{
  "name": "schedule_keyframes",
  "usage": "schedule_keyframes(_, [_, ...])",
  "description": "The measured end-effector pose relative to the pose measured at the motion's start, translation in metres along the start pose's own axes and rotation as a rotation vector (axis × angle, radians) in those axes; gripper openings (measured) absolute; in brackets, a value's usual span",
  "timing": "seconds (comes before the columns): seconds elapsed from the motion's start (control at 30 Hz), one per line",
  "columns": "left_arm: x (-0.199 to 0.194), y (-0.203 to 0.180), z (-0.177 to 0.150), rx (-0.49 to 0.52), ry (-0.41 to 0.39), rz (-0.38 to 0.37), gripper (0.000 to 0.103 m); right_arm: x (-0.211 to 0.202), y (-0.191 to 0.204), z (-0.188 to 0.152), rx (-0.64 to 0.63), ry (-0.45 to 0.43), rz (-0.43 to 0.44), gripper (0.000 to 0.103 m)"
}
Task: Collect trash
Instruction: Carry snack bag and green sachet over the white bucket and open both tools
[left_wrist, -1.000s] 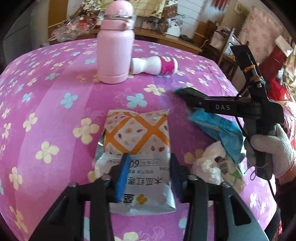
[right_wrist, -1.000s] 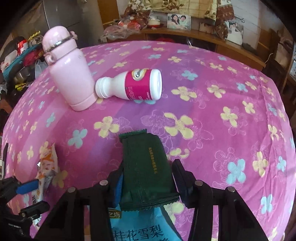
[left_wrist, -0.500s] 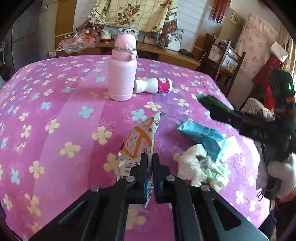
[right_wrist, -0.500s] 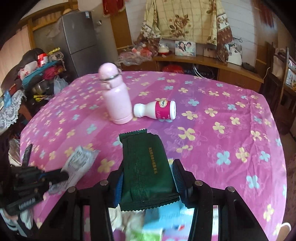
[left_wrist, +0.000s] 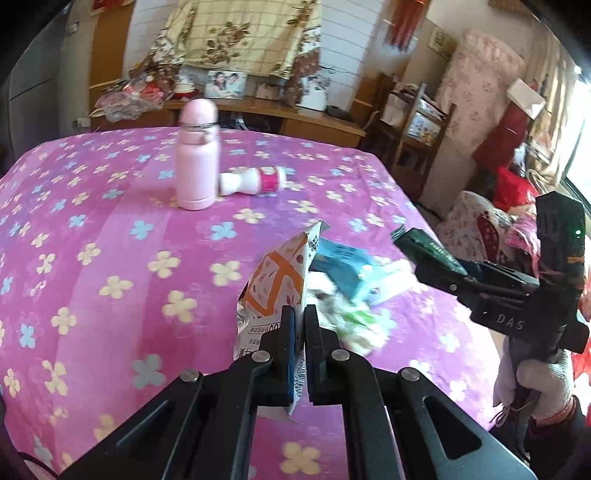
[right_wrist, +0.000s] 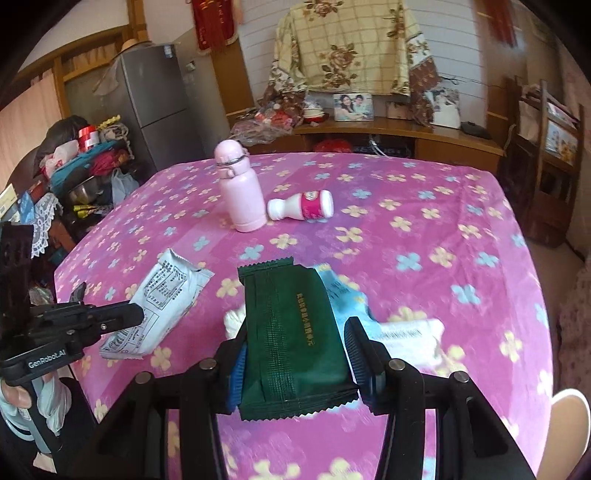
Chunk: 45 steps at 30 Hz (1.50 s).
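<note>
My left gripper (left_wrist: 299, 314) is shut on an orange-and-white snack wrapper (left_wrist: 280, 280) and holds it off the table; its printed back shows in the right wrist view (right_wrist: 162, 302). My right gripper (right_wrist: 295, 343) is shut on a dark green wrapper (right_wrist: 291, 332), held above the table; it also shows in the left wrist view (left_wrist: 428, 251). Below lie a blue wrapper (left_wrist: 343, 266), crumpled white tissue (left_wrist: 354, 325) and a white packet (right_wrist: 406, 332). A small white-and-pink bottle (right_wrist: 303, 205) lies on its side.
The table has a pink flowered cloth (left_wrist: 110, 258). A pink flask (left_wrist: 197, 155) stands upright next to the lying bottle. A wooden sideboard (right_wrist: 388, 133), a fridge (right_wrist: 155, 107) and chairs (left_wrist: 417, 125) stand around the table.
My left gripper shut on the orange wrapper and lifted it off the cloth. Both grippers rose and drew back, the right still holding the green wrapper.
</note>
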<state>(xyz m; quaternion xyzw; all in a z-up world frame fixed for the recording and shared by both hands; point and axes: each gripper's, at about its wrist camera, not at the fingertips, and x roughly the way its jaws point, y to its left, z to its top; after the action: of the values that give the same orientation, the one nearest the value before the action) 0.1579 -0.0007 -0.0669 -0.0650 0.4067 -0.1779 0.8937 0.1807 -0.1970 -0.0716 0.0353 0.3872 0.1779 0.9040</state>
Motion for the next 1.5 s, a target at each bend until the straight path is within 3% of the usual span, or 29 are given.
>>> schedule_keyframes(0.43, [0.023, -0.124, 0.0, 0.153, 0.015, -0.115, 0.005, -0.073, -0.078, -0.055, 0.101, -0.026, -0.129, 0.051])
schedule_keyframes(1.03, [0.086, -0.297, -0.019, 0.335, 0.127, -0.295, 0.005, -0.162, -0.222, -0.144, 0.333, -0.024, -0.37, 0.051])
schedule_keyframes(1.5, [0.146, -0.385, -0.038, 0.393, 0.224, -0.38, 0.005, -0.172, -0.311, -0.206, 0.52, 0.034, -0.444, 0.051])
